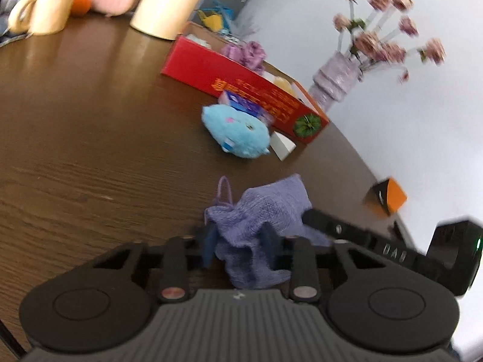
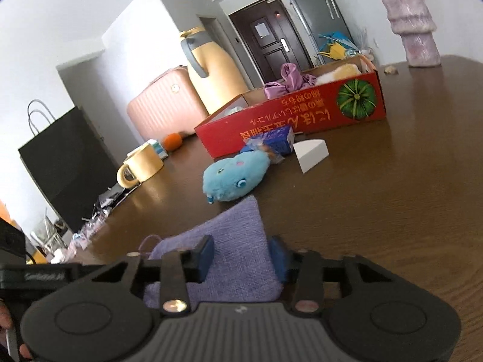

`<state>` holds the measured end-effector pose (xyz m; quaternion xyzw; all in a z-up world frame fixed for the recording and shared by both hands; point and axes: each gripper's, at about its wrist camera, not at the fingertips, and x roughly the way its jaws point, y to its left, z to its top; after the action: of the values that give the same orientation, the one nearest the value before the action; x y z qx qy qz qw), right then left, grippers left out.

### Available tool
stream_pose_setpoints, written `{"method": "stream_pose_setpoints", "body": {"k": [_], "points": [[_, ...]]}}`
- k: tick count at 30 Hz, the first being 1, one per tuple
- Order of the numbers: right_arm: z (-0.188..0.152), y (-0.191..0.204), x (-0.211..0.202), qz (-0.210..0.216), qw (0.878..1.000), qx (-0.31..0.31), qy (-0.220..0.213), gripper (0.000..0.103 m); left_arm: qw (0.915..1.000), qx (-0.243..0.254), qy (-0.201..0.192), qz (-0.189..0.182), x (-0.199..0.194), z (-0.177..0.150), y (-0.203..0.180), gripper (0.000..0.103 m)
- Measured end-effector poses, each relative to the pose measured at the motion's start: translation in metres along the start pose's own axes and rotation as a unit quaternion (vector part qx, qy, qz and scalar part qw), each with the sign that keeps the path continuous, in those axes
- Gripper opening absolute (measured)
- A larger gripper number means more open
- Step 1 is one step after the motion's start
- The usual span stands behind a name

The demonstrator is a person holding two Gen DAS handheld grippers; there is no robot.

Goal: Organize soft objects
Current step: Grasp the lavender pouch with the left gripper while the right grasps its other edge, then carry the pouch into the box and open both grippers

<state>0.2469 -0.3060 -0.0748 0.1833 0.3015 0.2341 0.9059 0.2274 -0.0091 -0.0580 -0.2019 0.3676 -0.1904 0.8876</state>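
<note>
L claw [image 1: 238, 247] + R claw [image 2: 241, 256] pinch my soft purple knit drawstring pouch [image 2: 232, 241] | light, floppy, sags | grip thick bunched folds, not cord.

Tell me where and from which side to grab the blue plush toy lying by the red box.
Grip the blue plush toy across its rounded middle, coming from above on the near, open table side. It lies on its side, its far end against the packets by the red box, so that side looks crowded.
</note>
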Motion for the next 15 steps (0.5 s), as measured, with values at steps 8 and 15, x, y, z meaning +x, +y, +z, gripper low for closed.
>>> {"method": "stream_pose_setpoints", "body": {"k": [8, 15], "points": [[-0.013, 0.007, -0.021, 0.004, 1.0, 0.016, -0.011, 0.005, 0.9997, -0.01, -0.018, -0.01, -0.008, 0.003, 0.002, 0.013], [-0.013, 0.01, -0.034, -0.006, 0.999, 0.029, -0.038, 0.003, 0.9994, 0.017, -0.021, -0.019, -0.015, 0.002, -0.013, 0.011]]}}
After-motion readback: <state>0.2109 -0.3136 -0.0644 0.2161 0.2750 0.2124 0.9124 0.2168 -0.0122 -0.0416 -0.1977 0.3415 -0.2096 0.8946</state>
